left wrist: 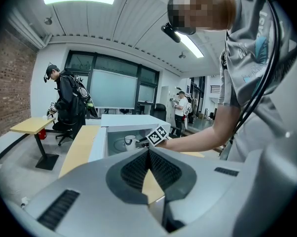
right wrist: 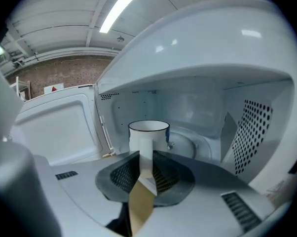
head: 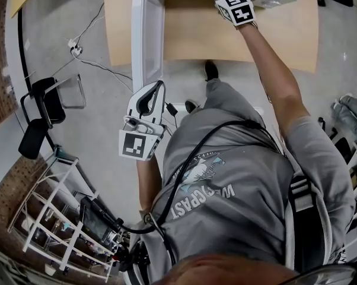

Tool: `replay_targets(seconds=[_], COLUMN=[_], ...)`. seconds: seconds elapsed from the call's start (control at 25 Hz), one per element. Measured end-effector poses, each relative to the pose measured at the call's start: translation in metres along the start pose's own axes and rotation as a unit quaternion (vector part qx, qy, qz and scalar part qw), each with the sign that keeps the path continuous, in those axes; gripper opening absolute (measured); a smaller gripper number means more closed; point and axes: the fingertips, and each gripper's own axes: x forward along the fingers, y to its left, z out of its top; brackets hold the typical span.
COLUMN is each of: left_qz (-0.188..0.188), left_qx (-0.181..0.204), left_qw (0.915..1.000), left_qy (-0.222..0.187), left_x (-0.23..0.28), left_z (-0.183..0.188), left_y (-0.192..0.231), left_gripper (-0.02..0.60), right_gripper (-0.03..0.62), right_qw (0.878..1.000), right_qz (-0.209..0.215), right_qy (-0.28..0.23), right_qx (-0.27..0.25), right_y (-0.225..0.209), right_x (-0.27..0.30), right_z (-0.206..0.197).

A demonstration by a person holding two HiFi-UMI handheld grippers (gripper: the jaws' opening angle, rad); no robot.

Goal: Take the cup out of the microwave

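Observation:
A white cup (right wrist: 148,132) with a dark rim stands on the glass turntable (right wrist: 190,144) inside the open white microwave (right wrist: 198,100). My right gripper (right wrist: 146,154) reaches into the cavity, and its jaws are shut on the cup's white handle at the near side. In the left gripper view the cup (left wrist: 130,141) shows small inside the microwave, next to the right gripper's marker cube (left wrist: 158,135). My left gripper (head: 158,89) hangs low by the person's hip, in front of the microwave door (head: 147,34). Its jaws are shut with nothing between them.
The microwave sits on a wooden table (head: 190,34), with its door swung open to the left (right wrist: 59,127). A black chair (head: 42,111), a white rack (head: 54,218) and floor cables (head: 77,49) lie to the left. Two people (left wrist: 64,102) (left wrist: 180,105) stand far off in the room.

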Motion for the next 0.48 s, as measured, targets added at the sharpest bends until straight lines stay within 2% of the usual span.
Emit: replay_targets(seconds=[0.48], left_qz=[0.004], left_qx=[0.007], left_qw=[0.9998], left_qy=[-0.018], left_x=[-0.034], left_z=[-0.007], left_y=[-0.025], left_gripper=[0.043], right_gripper=[0.067], right_qw=[1.0], right_qz=[-0.002], right_qy=[-0.023], right_qx=[0.009], right_y=[0.025], right_x=[-0.05], right_z=[0.007])
